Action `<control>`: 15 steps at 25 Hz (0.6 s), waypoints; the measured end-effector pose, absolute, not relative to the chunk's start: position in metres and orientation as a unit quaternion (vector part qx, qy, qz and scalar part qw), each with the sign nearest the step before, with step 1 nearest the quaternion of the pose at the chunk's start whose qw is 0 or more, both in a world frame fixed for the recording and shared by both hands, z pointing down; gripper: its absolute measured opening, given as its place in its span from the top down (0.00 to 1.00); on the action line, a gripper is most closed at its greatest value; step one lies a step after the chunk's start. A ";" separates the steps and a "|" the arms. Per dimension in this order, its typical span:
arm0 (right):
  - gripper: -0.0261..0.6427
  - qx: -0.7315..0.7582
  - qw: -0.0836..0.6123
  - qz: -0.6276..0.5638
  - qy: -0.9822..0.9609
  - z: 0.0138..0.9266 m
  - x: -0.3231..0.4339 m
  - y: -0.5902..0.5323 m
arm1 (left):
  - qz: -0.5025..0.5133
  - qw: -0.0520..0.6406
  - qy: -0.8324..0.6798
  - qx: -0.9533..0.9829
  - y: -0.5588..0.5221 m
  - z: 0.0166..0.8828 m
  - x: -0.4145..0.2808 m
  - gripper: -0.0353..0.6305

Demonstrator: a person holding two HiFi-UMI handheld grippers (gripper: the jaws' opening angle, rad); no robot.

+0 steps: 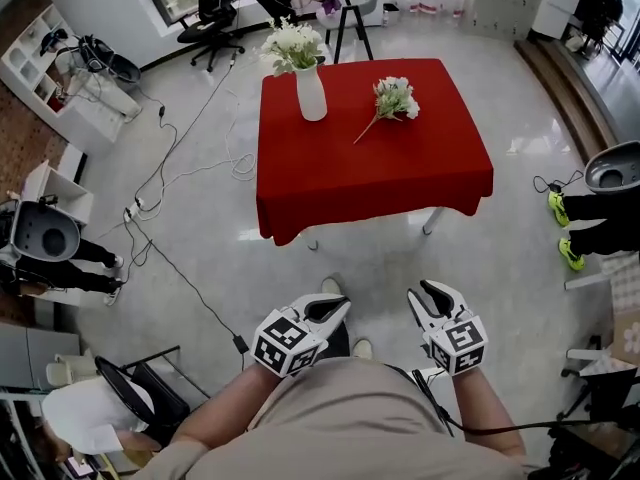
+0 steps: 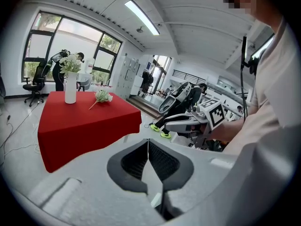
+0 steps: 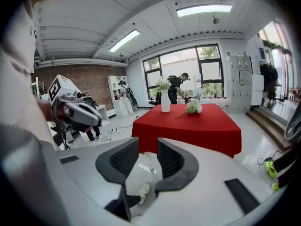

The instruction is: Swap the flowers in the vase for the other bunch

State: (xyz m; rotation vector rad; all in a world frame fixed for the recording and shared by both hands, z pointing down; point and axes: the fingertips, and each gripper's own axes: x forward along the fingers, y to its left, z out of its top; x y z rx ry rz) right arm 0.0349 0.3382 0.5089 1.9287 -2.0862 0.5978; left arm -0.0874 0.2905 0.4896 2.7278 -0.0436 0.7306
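Observation:
A white vase [image 1: 311, 93] with white flowers [image 1: 293, 46] stands at the back left of the red-clothed table [image 1: 375, 173]. A second white bunch [image 1: 395, 98] lies on the cloth to the vase's right. Both grippers hang close to my body, well short of the table. My left gripper [image 1: 335, 308] is shut with nothing in it; in its own view the pads [image 2: 148, 142] meet. My right gripper [image 1: 432, 293] is open and empty, a gap showing between its pads [image 3: 148, 147]. The vase [image 3: 165, 105] and the loose bunch [image 3: 192, 107] sit far ahead.
Glossy floor lies between me and the table. Cables [image 1: 170, 168] trail across the floor at left. A black office chair [image 1: 215, 8] and a stool [image 1: 350, 18] stand behind the table, a white shelf [image 1: 50, 68] at left. People sit at both sides.

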 end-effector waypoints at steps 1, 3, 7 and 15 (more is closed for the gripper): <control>0.77 0.664 0.119 0.205 -0.709 0.508 0.041 0.332 | 0.255 0.159 -0.011 0.954 0.282 0.491 -0.082 0.93; 0.77 0.672 0.118 0.206 -0.701 0.507 0.053 0.317 | 0.252 0.161 -0.006 0.954 0.261 0.494 -0.068 0.93; 0.77 0.686 0.123 0.204 -0.688 0.499 0.082 0.278 | 0.239 0.165 0.010 0.957 0.212 0.490 -0.033 0.93; 0.74 0.690 0.135 0.207 -0.680 0.491 0.111 0.178 | 0.211 0.153 0.016 0.965 0.113 0.466 0.008 0.93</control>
